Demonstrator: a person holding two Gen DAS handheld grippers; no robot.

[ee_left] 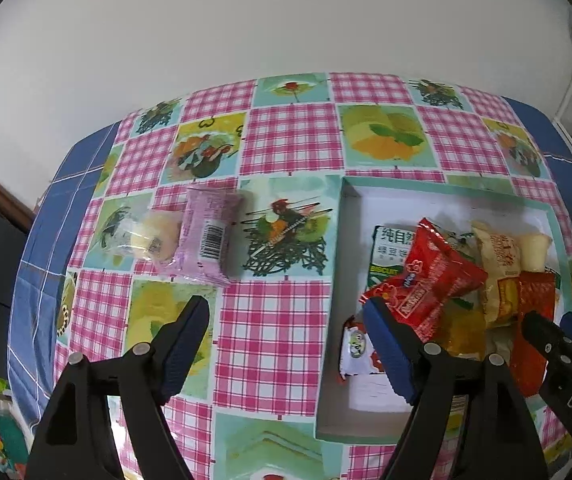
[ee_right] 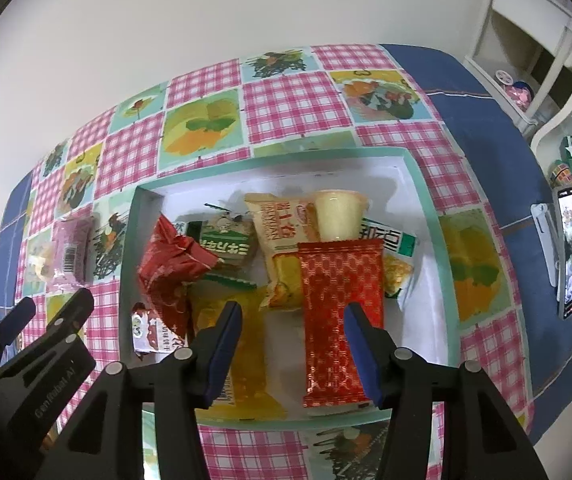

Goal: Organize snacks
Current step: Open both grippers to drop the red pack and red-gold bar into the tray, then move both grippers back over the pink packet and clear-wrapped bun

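A teal-rimmed white box (ee_right: 432, 204) holds several snacks: a long red patterned packet (ee_right: 338, 304), a yellow packet (ee_right: 245, 332), a crumpled red packet (ee_right: 169, 268), a beige packet (ee_right: 281, 240) and a pale jelly cup (ee_right: 340, 214). My right gripper (ee_right: 294, 354) hovers over the box, open, pressing on neither the yellow nor the long red packet below it. My left gripper (ee_left: 288, 350) is open over bare tablecloth beside the box (ee_left: 336, 280). Beyond it, outside the box, lie a pink packet (ee_left: 209, 240) and a pale yellow one (ee_left: 153, 238).
The table wears a pink-checked cloth (ee_left: 281, 140) with fruit pictures and a blue border. A white wall stands behind it. At the right are a phone on a stand (ee_right: 570, 256) and white shelving (ee_right: 526, 40) with small items.
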